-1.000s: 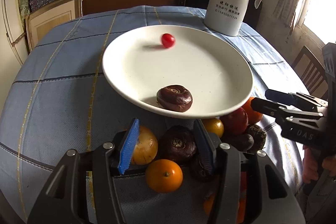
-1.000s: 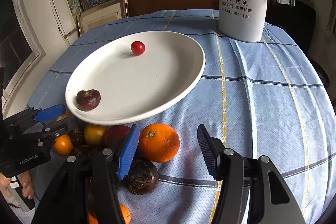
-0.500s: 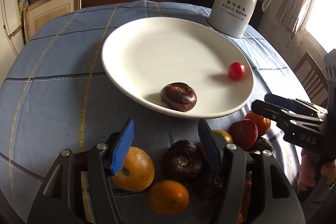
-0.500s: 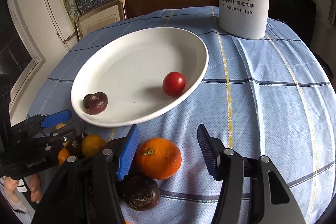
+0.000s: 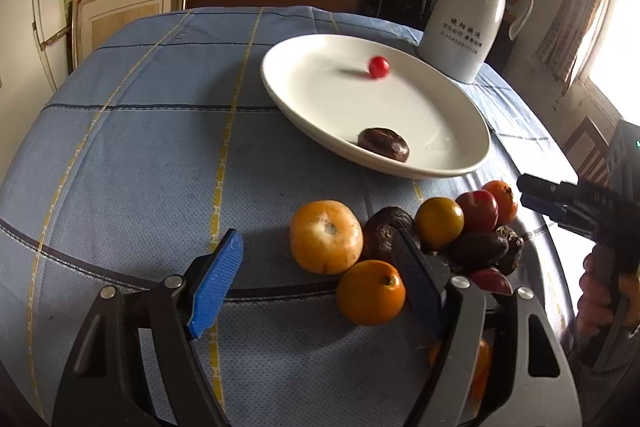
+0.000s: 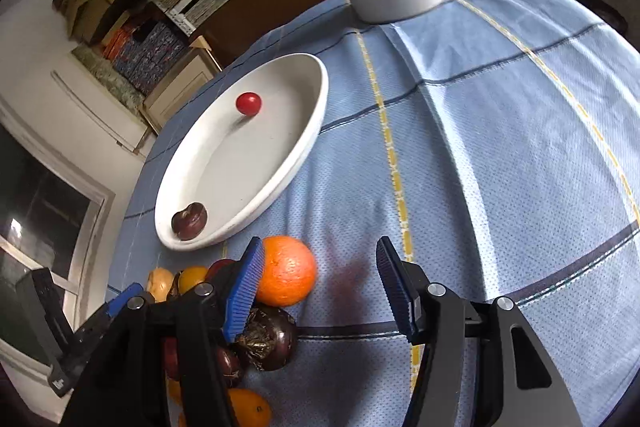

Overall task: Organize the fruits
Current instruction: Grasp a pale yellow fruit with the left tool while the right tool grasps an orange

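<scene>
Jug (image 5: pixel 466 27) label shows blurred characters above digits, hard to read.

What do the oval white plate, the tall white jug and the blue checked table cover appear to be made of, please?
Oval white plate: probably glazed ceramic, smooth with soft sheen. Tall white jug: glossy coated metal or plastic, unclear which; printed lettering on its wall. Blue checked table cover: woven cloth, matte, with a dotted weave and creases.

Left tool (image 5: pixel 316 283) & right tool (image 6: pixel 318 291) both agape.
</scene>
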`<state>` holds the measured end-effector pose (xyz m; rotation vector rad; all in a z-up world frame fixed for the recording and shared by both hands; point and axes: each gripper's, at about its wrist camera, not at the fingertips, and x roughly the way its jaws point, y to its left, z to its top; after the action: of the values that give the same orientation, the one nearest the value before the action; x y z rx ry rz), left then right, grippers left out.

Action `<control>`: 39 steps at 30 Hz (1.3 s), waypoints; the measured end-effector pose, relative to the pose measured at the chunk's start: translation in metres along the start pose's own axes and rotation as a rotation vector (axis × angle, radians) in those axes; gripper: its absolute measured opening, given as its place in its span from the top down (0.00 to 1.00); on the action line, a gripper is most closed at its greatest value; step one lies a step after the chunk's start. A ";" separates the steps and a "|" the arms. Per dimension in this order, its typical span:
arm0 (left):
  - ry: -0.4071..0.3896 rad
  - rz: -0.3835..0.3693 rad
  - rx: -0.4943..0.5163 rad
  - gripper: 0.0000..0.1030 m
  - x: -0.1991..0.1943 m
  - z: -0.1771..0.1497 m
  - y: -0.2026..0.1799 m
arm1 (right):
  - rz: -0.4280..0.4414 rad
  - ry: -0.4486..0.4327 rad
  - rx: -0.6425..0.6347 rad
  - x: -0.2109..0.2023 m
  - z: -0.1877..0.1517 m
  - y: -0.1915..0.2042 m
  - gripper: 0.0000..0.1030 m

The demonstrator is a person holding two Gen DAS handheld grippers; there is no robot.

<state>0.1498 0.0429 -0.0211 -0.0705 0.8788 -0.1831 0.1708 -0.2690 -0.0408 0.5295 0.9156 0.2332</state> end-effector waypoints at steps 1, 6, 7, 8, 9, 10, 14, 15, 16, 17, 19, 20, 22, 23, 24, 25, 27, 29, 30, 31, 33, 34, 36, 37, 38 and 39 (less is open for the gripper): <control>0.004 0.013 0.020 0.27 0.002 -0.001 -0.004 | 0.003 0.004 0.013 0.001 0.000 -0.003 0.43; 0.002 0.030 0.032 0.21 0.008 0.000 -0.003 | 0.009 0.010 -0.027 0.004 -0.003 0.006 0.42; 0.000 0.028 0.021 0.21 0.009 0.001 0.000 | 0.009 0.010 -0.038 0.004 -0.003 0.008 0.42; -0.002 0.028 0.011 0.21 0.009 0.002 0.003 | 0.006 0.011 -0.051 0.004 -0.004 0.010 0.42; -0.005 0.030 -0.004 0.21 0.009 0.002 0.007 | 0.006 0.008 -0.059 0.003 -0.004 0.011 0.42; -0.009 0.037 -0.019 0.21 0.009 0.003 0.011 | 0.006 0.007 -0.061 0.003 -0.005 0.011 0.42; -0.013 0.048 -0.081 0.21 0.007 0.004 0.031 | 0.010 -0.002 -0.055 0.000 -0.004 0.010 0.42; -0.015 0.046 -0.085 0.22 0.007 0.003 0.031 | 0.012 -0.002 -0.057 -0.001 -0.004 0.009 0.42; -0.010 0.045 -0.068 0.24 0.009 0.003 0.028 | 0.011 -0.002 -0.063 -0.001 -0.004 0.010 0.42; -0.002 0.048 -0.038 0.26 0.011 0.002 0.021 | 0.009 -0.001 -0.070 -0.001 -0.005 0.011 0.42; -0.008 0.066 0.043 0.30 0.013 0.000 0.003 | 0.007 0.003 -0.085 -0.001 -0.006 0.014 0.42; -0.019 0.086 0.082 0.31 0.012 -0.001 -0.004 | 0.006 0.004 -0.092 0.000 -0.007 0.015 0.42; -0.021 0.073 0.091 0.38 0.011 -0.002 -0.005 | 0.004 0.003 -0.100 -0.001 -0.007 0.017 0.42; -0.015 0.046 0.077 0.42 0.011 -0.001 -0.002 | 0.002 0.002 -0.106 0.000 -0.007 0.017 0.45; -0.012 0.012 0.058 0.52 0.009 0.000 0.001 | 0.000 0.003 -0.112 0.000 -0.007 0.018 0.51; -0.015 0.008 0.053 0.59 0.008 0.000 0.002 | 0.000 0.007 -0.116 0.001 -0.008 0.018 0.53; -0.019 0.014 0.053 0.60 0.005 -0.001 0.002 | 0.006 0.011 -0.120 0.002 -0.008 0.019 0.56; -0.017 0.010 0.051 0.60 0.004 -0.001 0.001 | 0.009 0.013 -0.122 0.002 -0.009 0.019 0.56; -0.017 0.012 0.053 0.60 0.004 -0.002 0.001 | 0.012 0.015 -0.121 0.002 -0.009 0.019 0.56; -0.017 0.014 0.054 0.60 0.004 -0.002 0.000 | 0.014 0.015 -0.119 0.002 -0.009 0.018 0.56; -0.017 0.013 0.038 0.56 0.005 -0.001 0.003 | 0.020 0.015 -0.111 0.003 -0.008 0.017 0.56; -0.016 0.021 0.027 0.47 0.007 -0.001 0.005 | 0.022 0.015 -0.110 0.004 -0.008 0.017 0.56; -0.012 0.033 0.007 0.42 0.008 0.000 0.010 | 0.026 0.013 -0.106 0.004 -0.007 0.017 0.56; -0.008 0.024 -0.001 0.42 0.008 0.000 0.011 | 0.028 0.013 -0.104 0.005 -0.007 0.017 0.56; -0.008 0.023 0.000 0.42 0.009 0.000 0.011 | 0.038 0.019 -0.102 0.006 -0.008 0.017 0.56; -0.008 0.023 0.004 0.42 0.008 0.000 0.010 | 0.054 0.028 -0.101 0.008 -0.008 0.018 0.56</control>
<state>0.1560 0.0513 -0.0291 -0.0574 0.8712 -0.1626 0.1691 -0.2478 -0.0405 0.4586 0.9127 0.3348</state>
